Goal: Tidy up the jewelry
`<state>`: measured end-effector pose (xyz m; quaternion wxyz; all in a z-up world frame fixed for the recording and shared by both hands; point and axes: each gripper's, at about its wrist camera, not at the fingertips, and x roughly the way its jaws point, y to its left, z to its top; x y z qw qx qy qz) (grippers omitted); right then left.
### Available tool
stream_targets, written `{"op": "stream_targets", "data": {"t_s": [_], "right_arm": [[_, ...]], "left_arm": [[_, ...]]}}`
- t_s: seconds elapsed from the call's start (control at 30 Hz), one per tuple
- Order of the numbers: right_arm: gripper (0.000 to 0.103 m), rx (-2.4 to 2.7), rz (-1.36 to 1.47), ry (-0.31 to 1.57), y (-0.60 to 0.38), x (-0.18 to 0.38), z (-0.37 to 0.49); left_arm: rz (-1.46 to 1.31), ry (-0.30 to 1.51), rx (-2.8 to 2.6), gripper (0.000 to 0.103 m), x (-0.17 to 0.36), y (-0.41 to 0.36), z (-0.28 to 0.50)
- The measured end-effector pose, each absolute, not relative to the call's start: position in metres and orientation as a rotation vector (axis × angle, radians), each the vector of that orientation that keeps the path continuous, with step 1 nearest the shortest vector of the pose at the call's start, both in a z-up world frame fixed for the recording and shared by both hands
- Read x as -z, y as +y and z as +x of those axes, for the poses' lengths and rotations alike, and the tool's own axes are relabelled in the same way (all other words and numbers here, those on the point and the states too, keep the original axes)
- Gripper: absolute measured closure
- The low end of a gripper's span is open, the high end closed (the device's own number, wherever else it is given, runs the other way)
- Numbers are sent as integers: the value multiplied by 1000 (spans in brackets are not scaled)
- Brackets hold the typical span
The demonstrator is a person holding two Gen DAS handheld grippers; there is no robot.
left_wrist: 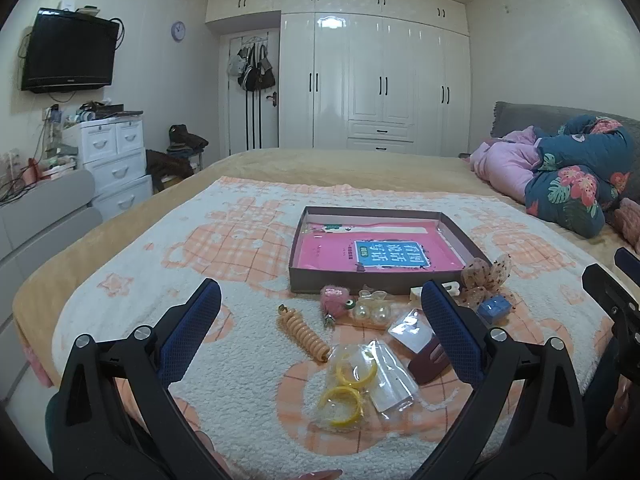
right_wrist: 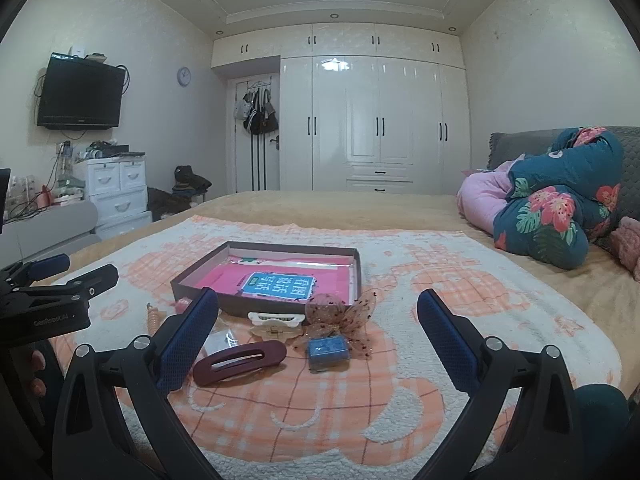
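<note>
Shallow brown cardboard box, open, on the bed's white-and-orange plush blanket; inside, a pink sheet with a blue label of Chinese characters I cannot read, seen upside down, plus a small dark bit at the near edge.

Loose pieces, just before the box:
- orange spiral hair tie
- pink fuzzy charm
- pearl beads
- yellow bangles in clear bags
- maroon oval hair clip
- cream claw clip
- sequinned mesh bow
- small blue box

Progress, by my estimate: barely begun; nearly everything is outside the box.

Left gripper: fingers spread, empty, "GenRobot.AI" legible on its body in the right view. Right gripper: fingers spread, empty, above the clips.
</note>
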<state>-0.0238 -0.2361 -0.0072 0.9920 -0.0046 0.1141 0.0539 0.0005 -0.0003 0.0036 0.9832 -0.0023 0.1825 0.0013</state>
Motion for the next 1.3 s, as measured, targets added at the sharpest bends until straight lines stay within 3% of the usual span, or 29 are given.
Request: {"op": "stream_targets", "data": {"t_s": [0.4, 1.3], "right_arm": [[6, -205, -43, 267, -214, 8, -6], [6, -252, 79, 761, -185, 77, 78]], "left_arm": [[-45, 395, -60, 11, 0, 27, 6], [-114, 675, 183, 11, 62, 42, 39]]}}
